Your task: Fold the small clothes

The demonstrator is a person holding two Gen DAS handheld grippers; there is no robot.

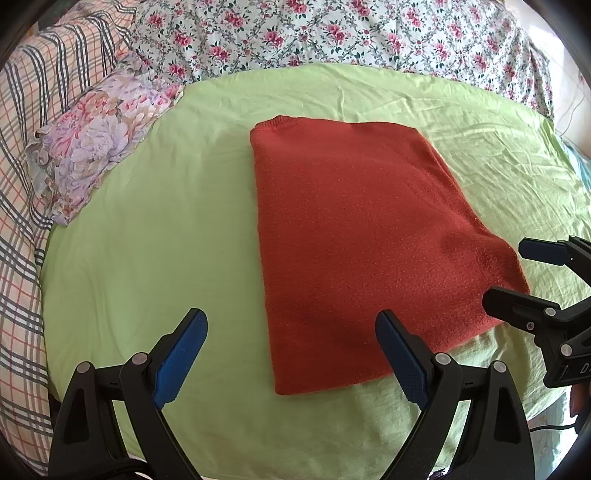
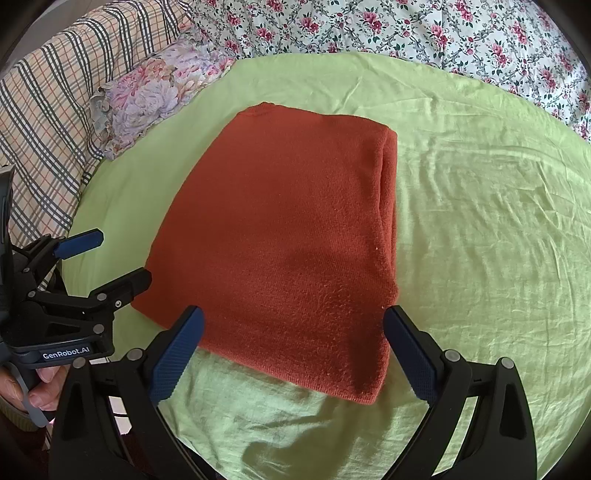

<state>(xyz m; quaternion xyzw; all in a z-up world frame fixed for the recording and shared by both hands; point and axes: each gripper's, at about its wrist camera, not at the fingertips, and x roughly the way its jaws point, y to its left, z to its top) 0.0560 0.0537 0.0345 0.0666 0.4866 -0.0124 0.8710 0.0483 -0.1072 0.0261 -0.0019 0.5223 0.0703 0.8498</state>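
Note:
A rust-red knit garment (image 1: 354, 236) lies folded into a rectangle on the green sheet (image 1: 155, 229); it also shows in the right wrist view (image 2: 280, 236), with its thick folded edge on the right. My left gripper (image 1: 291, 332) is open and empty, above the garment's near left corner. My right gripper (image 2: 293, 328) is open and empty, over the garment's near edge. The right gripper shows at the right edge of the left wrist view (image 1: 506, 273). The left gripper shows at the left edge of the right wrist view (image 2: 118, 254).
A small floral pillow (image 1: 96, 147) lies at the sheet's far left, also in the right wrist view (image 2: 155, 96). A plaid quilt (image 1: 22, 155) runs along the left. A floral quilt (image 1: 332, 33) lies along the back.

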